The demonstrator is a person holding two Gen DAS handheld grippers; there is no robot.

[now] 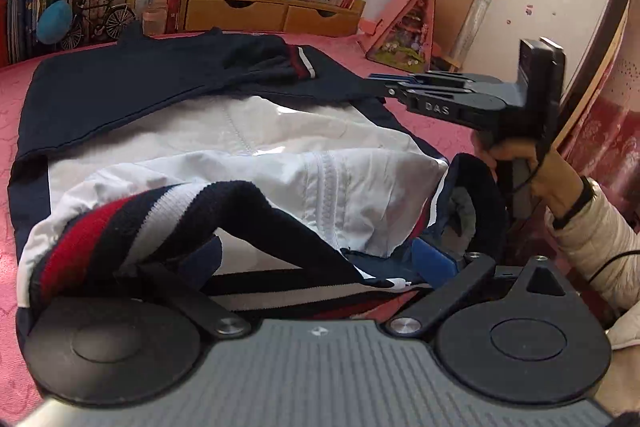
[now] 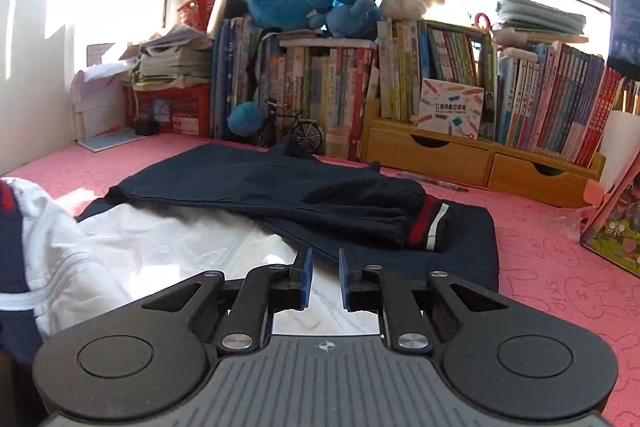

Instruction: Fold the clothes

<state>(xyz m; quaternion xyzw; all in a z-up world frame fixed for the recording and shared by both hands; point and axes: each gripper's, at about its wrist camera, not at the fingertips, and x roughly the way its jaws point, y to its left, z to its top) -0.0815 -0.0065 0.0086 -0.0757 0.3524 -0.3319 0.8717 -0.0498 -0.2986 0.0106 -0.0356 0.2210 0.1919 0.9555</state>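
Nearest the left wrist camera, the striped hem [image 1: 132, 223] of the jacket [image 1: 132, 99] is bunched up between the fingers of the left gripper [image 1: 304, 267]. The left finger is buried under the knit and only the blue pad [image 1: 434, 261] of the right one shows, so I cannot tell whether it is clamped on the cloth or just pushed into it. The right gripper [image 2: 325, 279] hangs just over the white panel [image 2: 180, 247] with its jaws a little apart and nothing between them (the pads look bare in its own view).

The jacket lies spread on the pink table [image 2: 560, 267], navy half far, white half near. One sleeve lies folded across the navy part, its striped cuff [image 2: 434, 227] toward the right. The near hem is rumpled and partly lifted, so the fold looks partway along, though which fold this is I cannot say.

To do it well, my judgement is that the hem should be carried flat and level, both corners at one height, and laid so its edge runs parallel to the far navy edge. The white cloth looks thin and slippery, so it may slide.

For room, the table is open to the left and right of the jacket. The far side is tight, with a toy bicycle [image 2: 306, 133], books [image 2: 440, 67] and wooden drawers [image 2: 480, 159] close behind.
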